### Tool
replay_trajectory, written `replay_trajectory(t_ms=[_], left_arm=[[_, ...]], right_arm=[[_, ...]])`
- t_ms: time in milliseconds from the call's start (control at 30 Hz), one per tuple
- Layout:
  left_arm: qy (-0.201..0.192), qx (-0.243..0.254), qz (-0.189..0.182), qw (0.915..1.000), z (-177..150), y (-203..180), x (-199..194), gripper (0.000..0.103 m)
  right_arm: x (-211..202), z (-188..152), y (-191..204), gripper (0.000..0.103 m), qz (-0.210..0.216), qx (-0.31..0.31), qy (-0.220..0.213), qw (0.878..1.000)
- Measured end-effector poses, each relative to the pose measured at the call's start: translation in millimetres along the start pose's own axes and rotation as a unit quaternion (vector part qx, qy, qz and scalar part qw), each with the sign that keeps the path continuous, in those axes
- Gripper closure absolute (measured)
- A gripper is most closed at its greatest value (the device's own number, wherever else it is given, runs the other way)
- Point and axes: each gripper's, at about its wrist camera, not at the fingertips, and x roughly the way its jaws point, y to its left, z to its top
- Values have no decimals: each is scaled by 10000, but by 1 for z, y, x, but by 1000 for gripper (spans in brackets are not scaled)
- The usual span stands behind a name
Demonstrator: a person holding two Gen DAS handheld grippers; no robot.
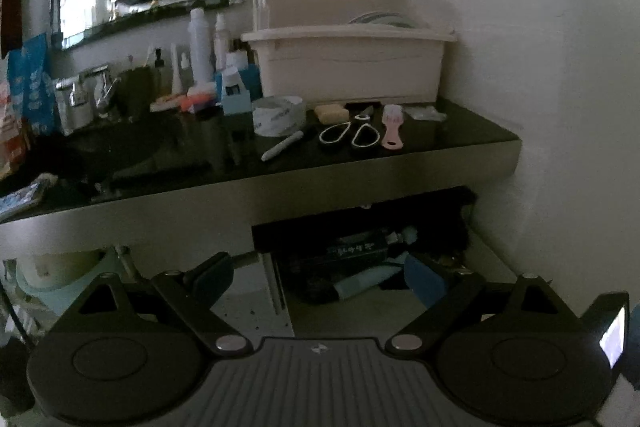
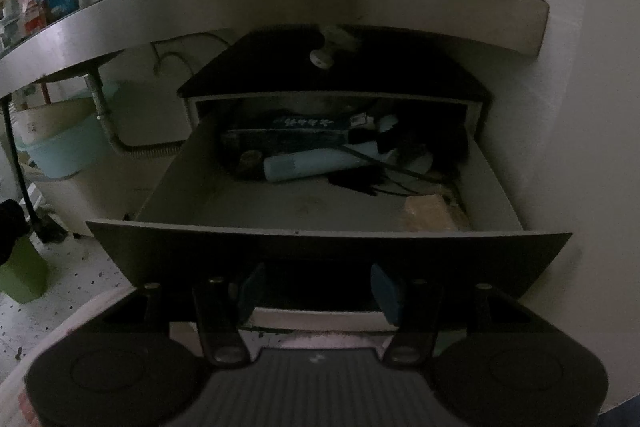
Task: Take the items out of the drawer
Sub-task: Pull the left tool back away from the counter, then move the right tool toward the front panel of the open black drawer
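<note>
Below the dark-fronted drawer (image 2: 328, 251), the right tool (image 2: 320, 293) hangs with its two blue-padded fingers (image 2: 386, 291) spread apart and nothing between them, just short of the drawer's front panel. That drawer stands pulled out, pale inside, its near floor bare. One tan, sponge-like block (image 2: 430, 213) lies in the near right corner. Farther in, one pale blue cylindrical bottle (image 2: 316, 165) lies on its side across the middle, with thin black cords (image 2: 372, 179) tangled beside and over it. Behind it lies one long dark box with light lettering (image 2: 296, 131). The back right corner is too dark to make out.

From the left wrist view, the left tool (image 1: 318, 277) is wide open and empty, level with the drawer opening, where the same bottle (image 1: 364, 283) shows between the fingers. Above runs the black tabletop (image 1: 460, 135). Near its front edge lie one white pen-like stick (image 1: 282, 145), one pair of white-handled scissors (image 1: 350, 133) and one pink brush (image 1: 391, 127). Behind them stand a roll of white tape (image 1: 278, 115) and a beige plastic tub (image 1: 348, 63) against the wall.
</note>
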Motion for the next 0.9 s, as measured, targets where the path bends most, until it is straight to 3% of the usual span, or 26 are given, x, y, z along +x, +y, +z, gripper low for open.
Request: replay_trajectory(t_ms=[133, 900], left_arm=[[41, 14, -182, 9998, -5, -1, 0, 10], [221, -2, -270, 9994, -8, 13, 17, 10]], right_arm=[[5, 2, 1, 44, -33, -11, -12, 10000], [35, 19, 13, 42, -87, -126, 16, 9999]])
